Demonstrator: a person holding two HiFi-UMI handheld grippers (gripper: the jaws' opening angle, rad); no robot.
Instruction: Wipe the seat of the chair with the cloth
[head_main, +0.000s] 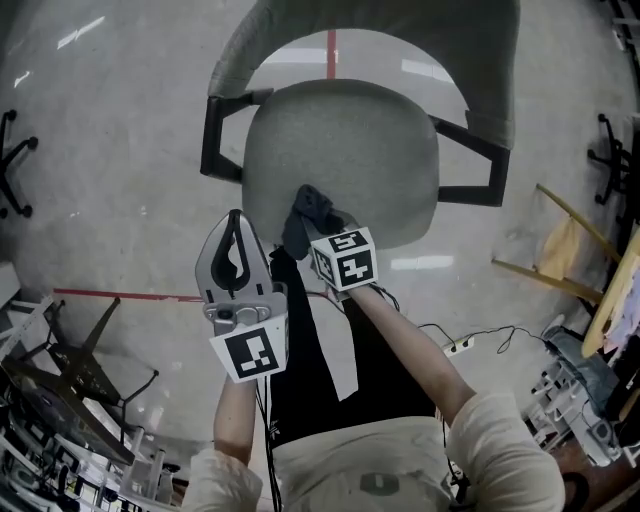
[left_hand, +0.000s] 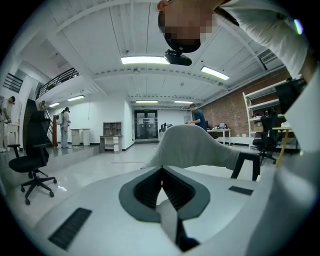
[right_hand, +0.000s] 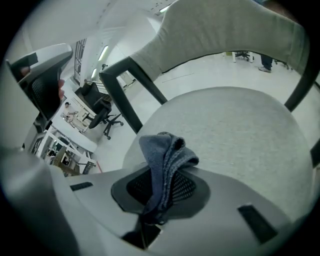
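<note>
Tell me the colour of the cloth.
The cloth is dark greyish blue, seen best in the right gripper view.

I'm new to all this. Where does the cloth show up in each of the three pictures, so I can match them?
Head view: centre, the dark cloth bunched over the front edge of the seat.
Left gripper view: not in it.
Right gripper view: lower centre, the cloth pinched in the right gripper.
Shared landmark: the chair's grey backrest.
</note>
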